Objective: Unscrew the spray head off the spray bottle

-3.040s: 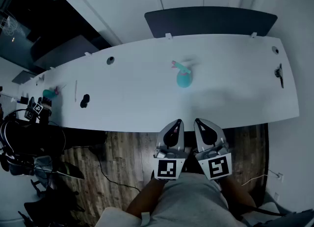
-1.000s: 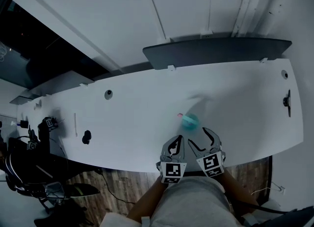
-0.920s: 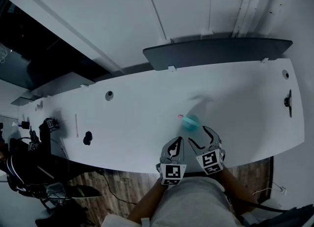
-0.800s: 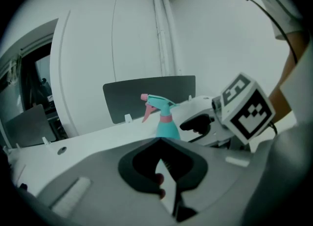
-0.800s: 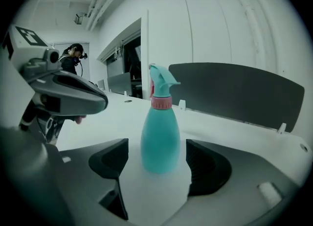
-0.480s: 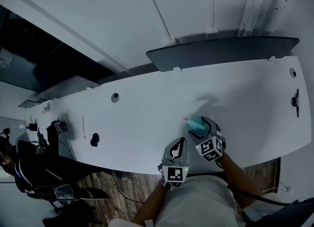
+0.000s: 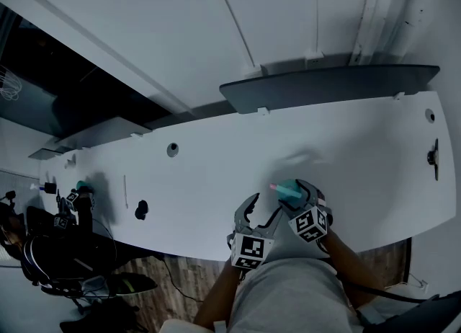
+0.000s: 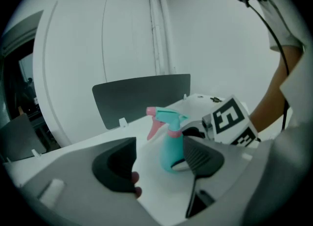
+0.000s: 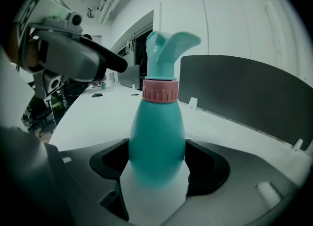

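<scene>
A teal spray bottle (image 7: pixel 289 189) with a pink collar (image 9: pixel 160 91) and a teal-and-pink spray head (image 8: pixel 164 117) stands upright on the white table (image 7: pixel 216 173) near its front edge. My right gripper (image 7: pixel 297 198) has its jaws spread wide on either side of the bottle's body (image 9: pixel 156 142). The pads sit close against its sides, but I see no squeeze. My left gripper (image 7: pixel 263 212) is just left of the bottle, and its jaws are opening with nothing between them. In the left gripper view the bottle (image 8: pixel 172 144) stands a little ahead of the jaws.
A dark panel (image 7: pixel 331 83) runs along the table's far edge. A small black object (image 7: pixel 141 209) and a round hole (image 7: pixel 173 150) lie to the left. A black fitting (image 7: pixel 434 157) sits at the right end. A stand with gear (image 7: pixel 79 198) is at the far left.
The right gripper has moved forward until its jaws are around the bottle. The left gripper has come up beside it, and its jaws have gone from shut to wide apart.
</scene>
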Demonstrator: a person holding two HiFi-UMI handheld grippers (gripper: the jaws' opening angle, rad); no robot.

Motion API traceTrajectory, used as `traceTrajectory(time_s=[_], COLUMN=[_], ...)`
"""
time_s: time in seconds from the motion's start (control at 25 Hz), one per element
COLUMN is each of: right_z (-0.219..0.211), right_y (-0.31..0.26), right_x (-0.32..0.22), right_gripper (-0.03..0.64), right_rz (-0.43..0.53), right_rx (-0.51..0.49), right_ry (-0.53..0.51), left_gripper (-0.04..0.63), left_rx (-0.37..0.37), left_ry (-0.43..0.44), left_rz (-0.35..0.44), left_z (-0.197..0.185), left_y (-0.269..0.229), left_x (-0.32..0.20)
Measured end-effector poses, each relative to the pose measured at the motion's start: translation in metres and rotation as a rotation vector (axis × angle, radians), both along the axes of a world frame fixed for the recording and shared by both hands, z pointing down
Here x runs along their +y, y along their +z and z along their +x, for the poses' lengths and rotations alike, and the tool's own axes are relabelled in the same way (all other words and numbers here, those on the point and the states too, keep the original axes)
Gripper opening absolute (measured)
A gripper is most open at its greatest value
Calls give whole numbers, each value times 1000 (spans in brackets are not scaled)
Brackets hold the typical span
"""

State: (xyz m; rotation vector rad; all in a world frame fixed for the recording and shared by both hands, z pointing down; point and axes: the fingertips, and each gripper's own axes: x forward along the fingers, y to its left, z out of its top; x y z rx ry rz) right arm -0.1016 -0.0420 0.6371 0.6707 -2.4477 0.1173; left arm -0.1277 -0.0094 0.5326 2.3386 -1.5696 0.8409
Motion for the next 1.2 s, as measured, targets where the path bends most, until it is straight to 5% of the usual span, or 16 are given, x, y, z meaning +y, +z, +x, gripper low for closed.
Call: traceTrajectory(time_s=[0.08,0.2,0.4,0.6,0.72,0.88,1.04,1.2], right_z=[-1,-1,-3,-6,-7,-6,-2,-3], right_y=[0,0,1,0,0,0,-1,0], right_x=[0,2,0,0,-1,-1,-7,-9], right_gripper=[362,362,362,362,362,360,360,360], right_rz=[-1,0,-6,-12,-14,-18,-28,-28], right_rx=[3,14,31,51,59,65,57,56], right_ry=[-13,-41,-73,-103,-112,-99,-56,-45], left_gripper=[302,301,231,150,101,87,63,63], left_rx=[-45,-209,-429,-672,-736,-663,-394,-193], left_ry=[65,254,595,767,821,786,646,401], left_rz=[5,15,-89,-117,-181,-346,-468,-520], left_z=[-3,4,19,17,14,15,23,25], left_y=[-11,-24,-17,-7,-6,-5,-7,-7], left_x=[-12,-26,-29,-32,-35,-30,-22,-19])
